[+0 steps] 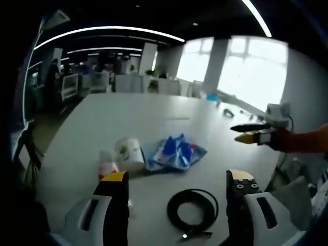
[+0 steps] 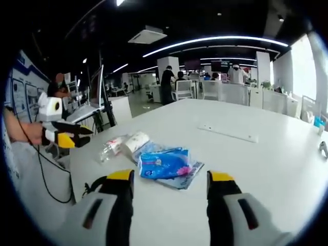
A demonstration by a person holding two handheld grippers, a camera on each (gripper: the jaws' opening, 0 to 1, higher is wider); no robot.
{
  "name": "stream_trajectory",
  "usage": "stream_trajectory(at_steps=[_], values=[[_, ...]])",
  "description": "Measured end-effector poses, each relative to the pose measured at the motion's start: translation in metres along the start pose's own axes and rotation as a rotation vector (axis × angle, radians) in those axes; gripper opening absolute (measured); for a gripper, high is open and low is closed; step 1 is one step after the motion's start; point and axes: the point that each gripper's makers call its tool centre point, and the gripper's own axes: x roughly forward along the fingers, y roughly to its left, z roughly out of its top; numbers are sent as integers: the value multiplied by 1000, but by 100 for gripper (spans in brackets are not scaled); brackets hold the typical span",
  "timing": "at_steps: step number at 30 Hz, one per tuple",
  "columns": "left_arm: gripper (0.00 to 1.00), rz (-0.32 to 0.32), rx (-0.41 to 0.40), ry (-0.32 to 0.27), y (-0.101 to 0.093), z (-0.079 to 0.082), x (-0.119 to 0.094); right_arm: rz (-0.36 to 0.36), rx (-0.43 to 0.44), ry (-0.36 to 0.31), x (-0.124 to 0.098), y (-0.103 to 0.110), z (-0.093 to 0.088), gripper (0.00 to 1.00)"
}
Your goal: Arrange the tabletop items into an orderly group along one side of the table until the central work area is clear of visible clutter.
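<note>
Right gripper view: crumpled blue packets

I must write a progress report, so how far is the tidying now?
Nothing looks arranged yet. The blue plastic packets, white paper roll, clear plastic bottle and coiled black cable lie loose mid-table. Both the left tool and right tool hang open, holding nothing. All grouping remains.

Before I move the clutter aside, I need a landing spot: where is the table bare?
The far half of the white table beyond the blue packet is bare, up to a flat strip. It is crowded near the front edge, where the paper roll, plastic bottle and black cable coil cluster.
</note>
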Motion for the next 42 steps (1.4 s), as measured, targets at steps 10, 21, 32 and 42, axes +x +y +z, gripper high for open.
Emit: stream_trajectory(at_steps=[10, 21, 32, 42], values=[[74, -17, 4, 8, -7, 6, 20, 10, -4, -2, 12, -7, 5, 55], [73, -31, 7, 13, -12, 12, 39, 31, -12, -1, 29, -11, 10, 54], [71, -20, 3, 24, -12, 12, 55, 47, -15, 2, 45, -19, 12, 53], [70, -3, -11, 39, -12, 8, 69, 62, -12, 13, 60, -25, 8, 51]])
